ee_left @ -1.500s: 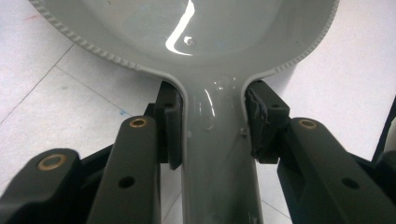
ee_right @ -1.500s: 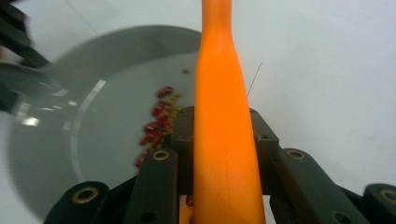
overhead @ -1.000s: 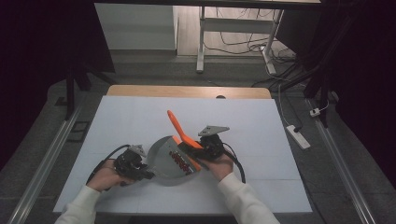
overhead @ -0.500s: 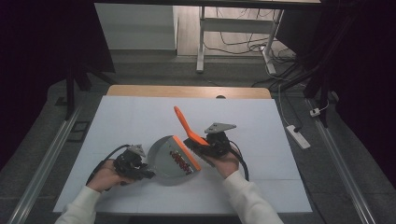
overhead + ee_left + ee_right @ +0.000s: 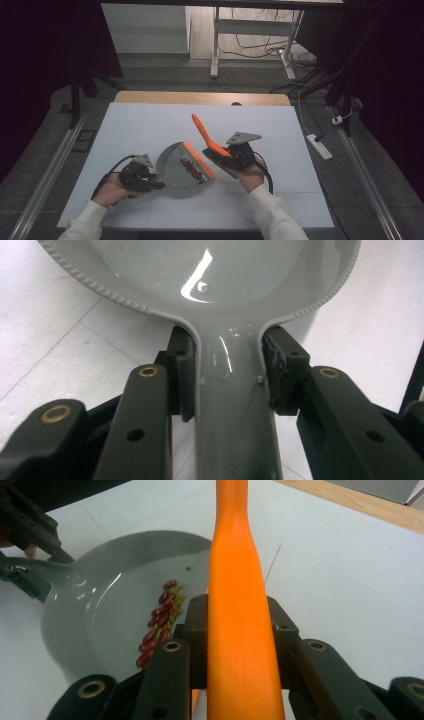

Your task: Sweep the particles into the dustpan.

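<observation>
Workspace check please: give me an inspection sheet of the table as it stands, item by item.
Surface: white table top with a wooden strip at the far edge; faint tile lines.
Job's things: grey dustpan with an orange front edge, holding a line of small red beans; orange-handled brush, handle angled up and away.
Clutter: nothing seen on the table top.
Grippers: left gripper clamped on the dustpan's handle; right gripper clamped on the brush handle.
Cables: a black cable trails from the left gripper, another from the right.
Surroundings: power strip on the floor at right; table legs and loose wires beyond.
</observation>
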Available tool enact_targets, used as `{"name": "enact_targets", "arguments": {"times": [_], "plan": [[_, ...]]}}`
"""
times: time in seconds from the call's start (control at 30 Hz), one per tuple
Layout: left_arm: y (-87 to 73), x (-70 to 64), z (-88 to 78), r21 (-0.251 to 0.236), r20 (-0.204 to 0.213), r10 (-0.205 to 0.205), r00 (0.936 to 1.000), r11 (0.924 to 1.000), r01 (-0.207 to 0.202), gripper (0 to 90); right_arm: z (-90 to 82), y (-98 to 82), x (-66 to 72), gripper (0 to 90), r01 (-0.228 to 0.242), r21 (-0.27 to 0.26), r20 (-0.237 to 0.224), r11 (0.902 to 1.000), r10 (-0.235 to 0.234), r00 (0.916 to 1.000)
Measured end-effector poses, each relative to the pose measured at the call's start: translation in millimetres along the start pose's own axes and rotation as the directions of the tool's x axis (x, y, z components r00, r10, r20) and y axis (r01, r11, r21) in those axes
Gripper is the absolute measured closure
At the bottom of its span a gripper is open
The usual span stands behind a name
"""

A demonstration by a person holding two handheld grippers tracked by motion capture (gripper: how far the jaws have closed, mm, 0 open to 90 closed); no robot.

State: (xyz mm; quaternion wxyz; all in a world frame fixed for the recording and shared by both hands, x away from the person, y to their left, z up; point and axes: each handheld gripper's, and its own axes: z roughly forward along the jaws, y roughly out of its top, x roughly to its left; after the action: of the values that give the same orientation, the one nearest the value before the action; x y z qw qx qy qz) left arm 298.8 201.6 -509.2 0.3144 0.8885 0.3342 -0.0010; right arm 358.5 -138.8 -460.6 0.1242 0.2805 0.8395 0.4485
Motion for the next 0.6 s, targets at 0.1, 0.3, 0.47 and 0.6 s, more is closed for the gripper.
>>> {"name": "enact_targets", "arguments": {"times": [0.1, 0.3, 0.47, 0.6], "plan": [[-1.3, -0.2, -2.7, -0.025, -0.010, -0.023, 0.9997, 0.9994, 0.023, 61.9, -6.0, -1.7, -1.3, 70.2, 0.011, -0.003, 0.002, 0.9999, -0.011, 0.9999], [-4.8, -6.0, -8.8, -0.088, -0.037, -0.051, 0.9980, 0.9950, 0.048, 61.9, -17.5, -6.0, -2.5, 70.2, 0.032, -0.010, 0.010, 0.9994, -0.032, 0.9994], [-7.5, -9.8, -12.6, -0.122, -0.044, -0.091, 0.9949, 0.9889, 0.085, 61.9, -30.5, -10.5, -5.0, 70.2, 0.042, -0.016, 0.024, 0.9990, -0.042, 0.9988], [-10.0, -12.9, -13.3, -0.147, -0.045, -0.120, 0.9918, 0.9827, 0.112, 62.0, -41.3, -17.0, -7.3, 70.2, 0.037, -0.017, 0.038, 0.9992, -0.037, 0.9986]]}}
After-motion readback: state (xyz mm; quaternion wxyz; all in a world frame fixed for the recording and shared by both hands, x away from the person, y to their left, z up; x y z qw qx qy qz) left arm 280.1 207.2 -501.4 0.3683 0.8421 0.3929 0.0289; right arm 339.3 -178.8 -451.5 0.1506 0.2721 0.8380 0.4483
